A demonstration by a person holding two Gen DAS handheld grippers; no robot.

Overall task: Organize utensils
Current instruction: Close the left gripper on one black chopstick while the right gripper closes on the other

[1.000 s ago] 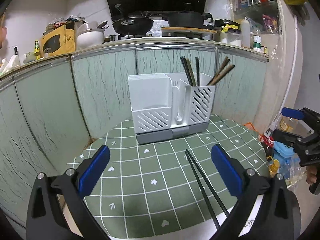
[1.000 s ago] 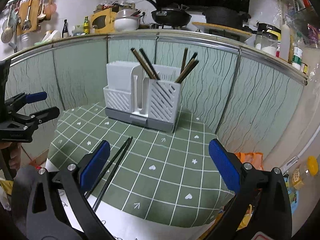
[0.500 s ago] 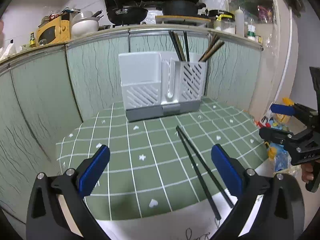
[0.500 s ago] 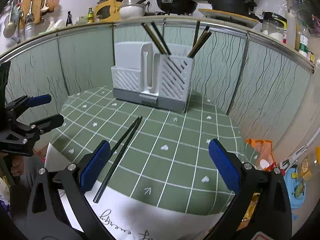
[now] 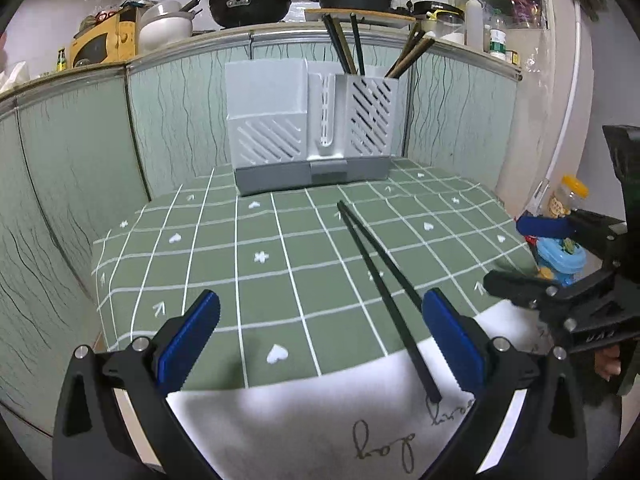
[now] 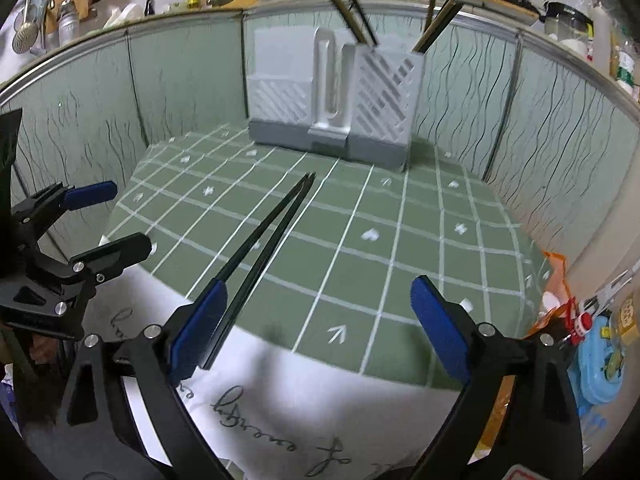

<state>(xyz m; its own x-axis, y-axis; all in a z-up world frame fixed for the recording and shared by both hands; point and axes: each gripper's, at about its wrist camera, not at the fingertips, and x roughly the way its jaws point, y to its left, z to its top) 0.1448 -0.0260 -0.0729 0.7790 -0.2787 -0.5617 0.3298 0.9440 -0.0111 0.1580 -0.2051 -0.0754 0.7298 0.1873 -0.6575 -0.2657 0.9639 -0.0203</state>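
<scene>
My right gripper [image 6: 320, 320] is spread wide with its jaws just starting to close and nothing between them; the pair of black chopsticks [image 6: 264, 244] lies just beside its left pad, ends near the worktop's front edge. My left gripper [image 5: 320, 340] is spread and empty too, the same chopsticks near its right pad.

If I close now I would likely pinch air, or nudge one stick so the pair splits or rolls off the edge. They are thin and lie flat, so the pads may slip over them.

The worktop wears a green checked cloth [image 6: 400, 240] with a white cloth at the front. The white utensil holder [image 5: 312, 120], already holding chopsticks, stands at the back against green panels; a cluttered kitchen counter [image 5: 180, 40] runs behind.
</scene>
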